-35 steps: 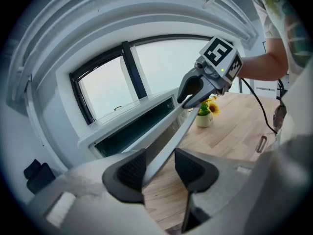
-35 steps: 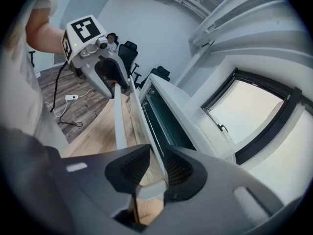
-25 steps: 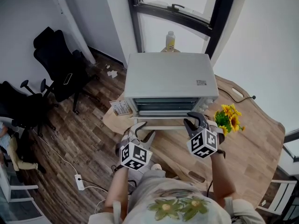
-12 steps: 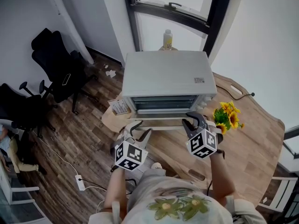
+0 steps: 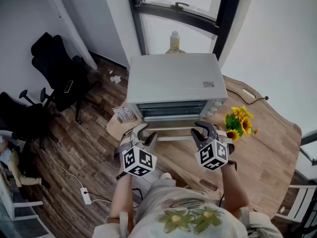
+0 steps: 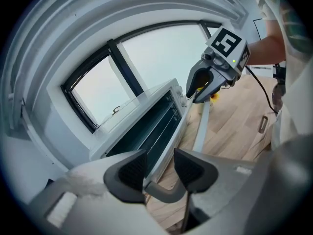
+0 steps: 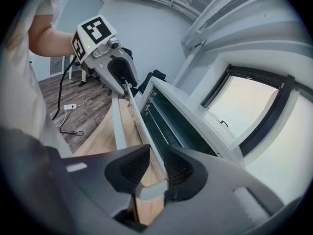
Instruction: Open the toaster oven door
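Person in a pale flower-print top [image 5: 187, 218] with a handheld gripper in each hand

The left gripper [image 5: 144, 134] and right gripper [image 5: 202, 131] have grey bodies, each topped by a white cube [image 5: 138, 161] printed with black square markers. Their fingers [image 6: 133, 168] carry dark ribbed pads. A small green light [image 6: 235, 60] glows beside the right gripper's cube, and a black cable [image 6: 259, 84] trails from it. The top is short-sleeved, its flowers yellow-green.
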